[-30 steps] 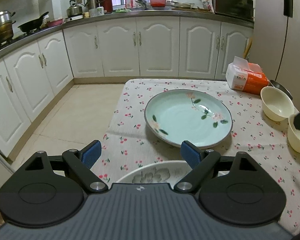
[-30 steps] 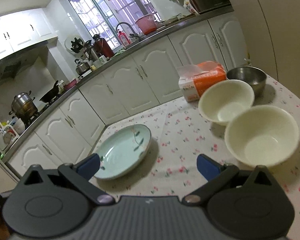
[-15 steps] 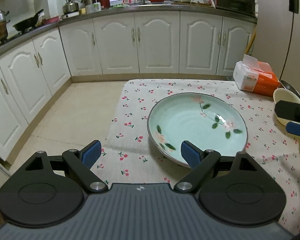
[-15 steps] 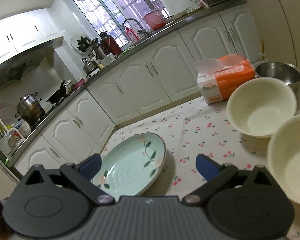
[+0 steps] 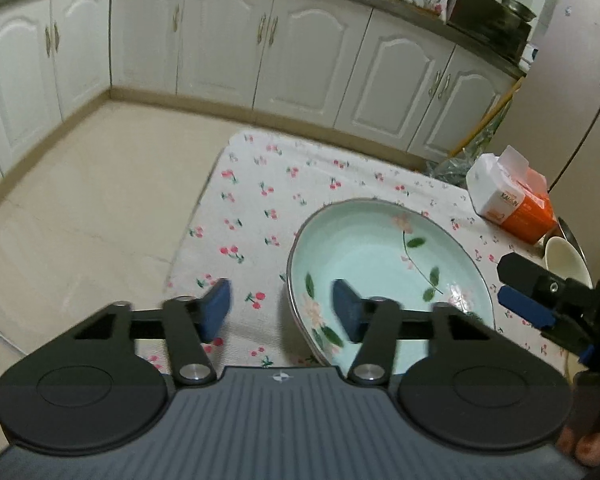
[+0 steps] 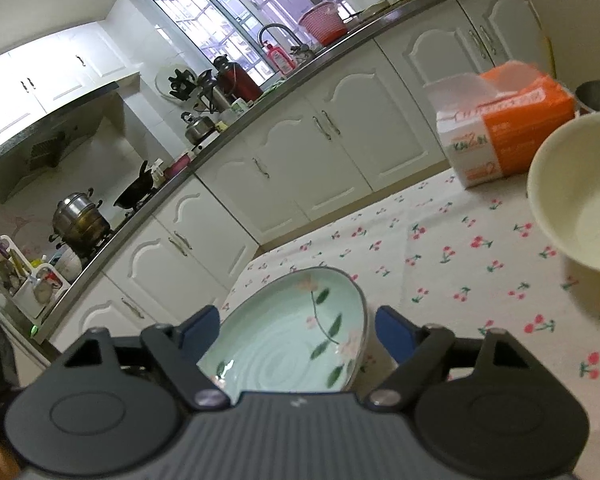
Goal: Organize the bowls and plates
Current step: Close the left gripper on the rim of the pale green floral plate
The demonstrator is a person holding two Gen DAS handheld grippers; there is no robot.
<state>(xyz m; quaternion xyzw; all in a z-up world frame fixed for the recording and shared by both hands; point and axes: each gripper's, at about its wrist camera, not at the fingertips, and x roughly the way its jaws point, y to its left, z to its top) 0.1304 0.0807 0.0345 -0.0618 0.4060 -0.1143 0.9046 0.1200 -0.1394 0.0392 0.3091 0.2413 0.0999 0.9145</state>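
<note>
left gripper | black linkage, blue fingers, grey ribbed body, silver screws

A pale green plate painted with pink flowers and dark leaves sits on a white cherry-print tablecloth, beside a cream bowl and orange-and-white tissue box.

left gripper closing, right gripper closing
</note>
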